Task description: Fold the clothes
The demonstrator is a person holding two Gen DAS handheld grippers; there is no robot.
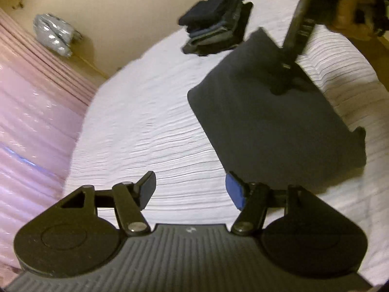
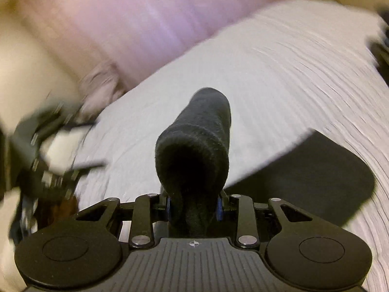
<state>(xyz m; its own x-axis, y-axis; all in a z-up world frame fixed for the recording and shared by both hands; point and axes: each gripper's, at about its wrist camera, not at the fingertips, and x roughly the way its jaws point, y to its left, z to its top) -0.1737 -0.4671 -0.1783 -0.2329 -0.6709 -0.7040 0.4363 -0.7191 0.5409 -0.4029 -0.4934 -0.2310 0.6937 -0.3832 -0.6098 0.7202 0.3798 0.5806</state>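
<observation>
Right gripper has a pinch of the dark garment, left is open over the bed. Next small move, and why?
Probably carry the right gripper across to fold the pinched edge over. It is shut on a raised fold of the dark garment, the rest lying flat on the white bedspread. The left gripper is open, holding nothing, free to pin the flat part. A folded stack lies beyond.

A dark navy, soft-knit garment [image 1: 274, 112] lies folded into a flat slab on the white ribbed bedspread, one edge lifted into a rounded roll [image 2: 197, 150]. Beyond it, well apart, sits a neat stack of folded dark and blue clothes [image 1: 215, 24].
</observation>
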